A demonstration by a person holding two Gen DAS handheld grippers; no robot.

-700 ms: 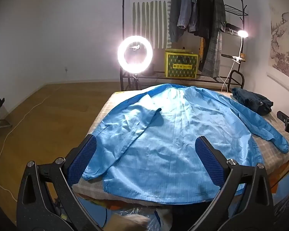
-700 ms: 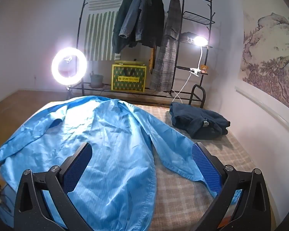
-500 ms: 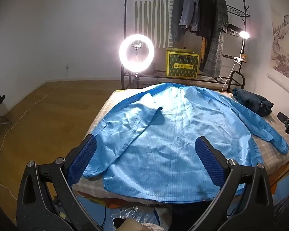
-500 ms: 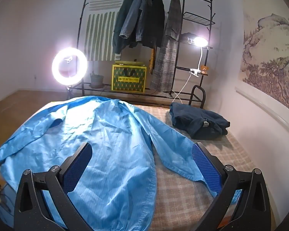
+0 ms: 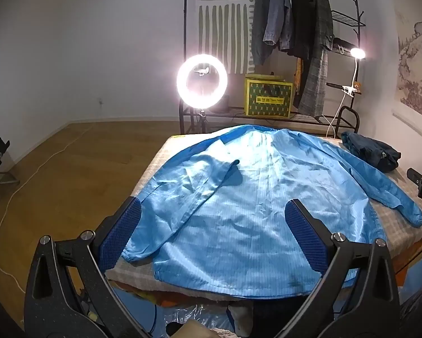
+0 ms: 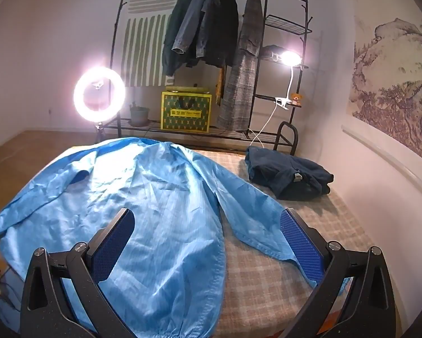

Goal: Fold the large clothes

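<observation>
Each camera rides just behind its tool, tilted down across the bed [image 5: 154, 166]. Both views share the blue coat [image 5: 256, 202] and the clothes rack [image 6: 211, 56] well beyond.

The blue coat [image 5: 261, 211] is thin, glossy, creased cloth on a matt checked woven cover [image 6: 270, 278].

1. We see white walls and a wooden floor [image 5: 70, 174].
2. We see a lit ring light [image 5: 201, 79] before a black garment rack [image 6: 211, 56] hung with dark coats.
3. We see a yellow box [image 6: 186, 111] on its shelf, a clip lamp [image 6: 289, 57], and a landscape painting [image 6: 393, 84] on the right-hand wall.
</observation>
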